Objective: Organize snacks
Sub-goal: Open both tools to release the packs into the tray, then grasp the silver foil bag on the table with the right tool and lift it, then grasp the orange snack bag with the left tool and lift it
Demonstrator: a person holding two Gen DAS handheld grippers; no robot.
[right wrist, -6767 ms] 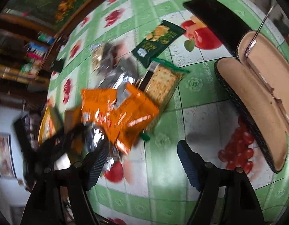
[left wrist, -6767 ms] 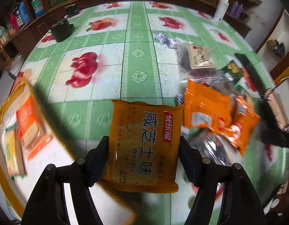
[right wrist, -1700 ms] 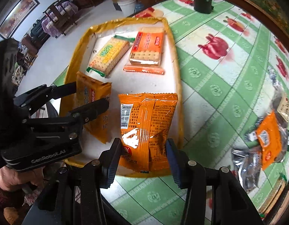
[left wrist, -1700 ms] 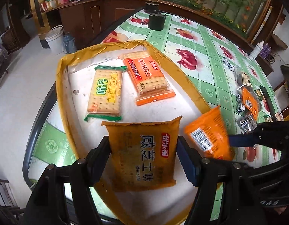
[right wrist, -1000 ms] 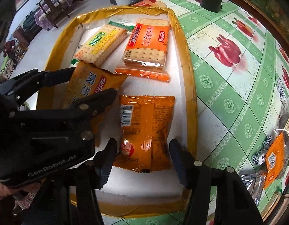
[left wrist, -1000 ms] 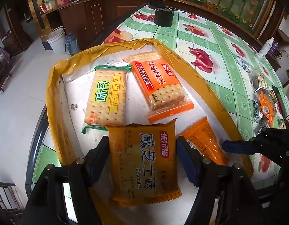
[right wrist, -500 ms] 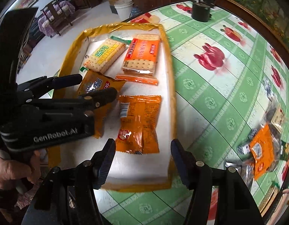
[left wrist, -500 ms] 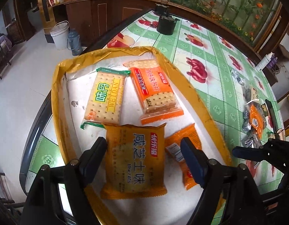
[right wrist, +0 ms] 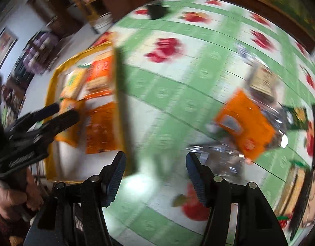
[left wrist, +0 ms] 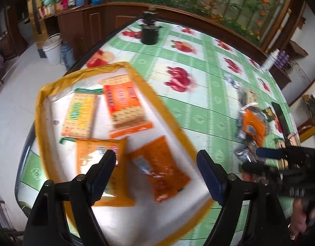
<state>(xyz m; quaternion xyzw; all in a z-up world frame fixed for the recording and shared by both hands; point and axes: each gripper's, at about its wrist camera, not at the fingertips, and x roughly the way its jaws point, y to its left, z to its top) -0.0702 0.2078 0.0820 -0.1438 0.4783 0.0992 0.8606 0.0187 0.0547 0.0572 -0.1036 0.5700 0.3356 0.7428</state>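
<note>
Snack packets lie flat in your yellow-rimmed white tray (left wrist: 108, 66) at the table's left end: a green-and-yellow cracker pack (left wrist: 79, 115), an orange cracker pack (left wrist: 125, 107), a yellow-orange biscuit bag (left wrist: 104, 170) and a crinkly orange foil pouch (left wrist: 159, 168). Your left gripper (left wrist: 156, 171) hangs above the near pair with its jaws wide apart and nothing between them; the biscuit bag sits under its left finger. Farther right, the glossy green-checked tablecloth with red fruit prints (left wrist: 198, 102) runs to a loose heap of orange and silver wrappers (right wrist: 244, 125). Your right gripper (right wrist: 155, 170) hovers over bare cloth between tray and heap, jaws parted and empty, its view blurred.
</note>
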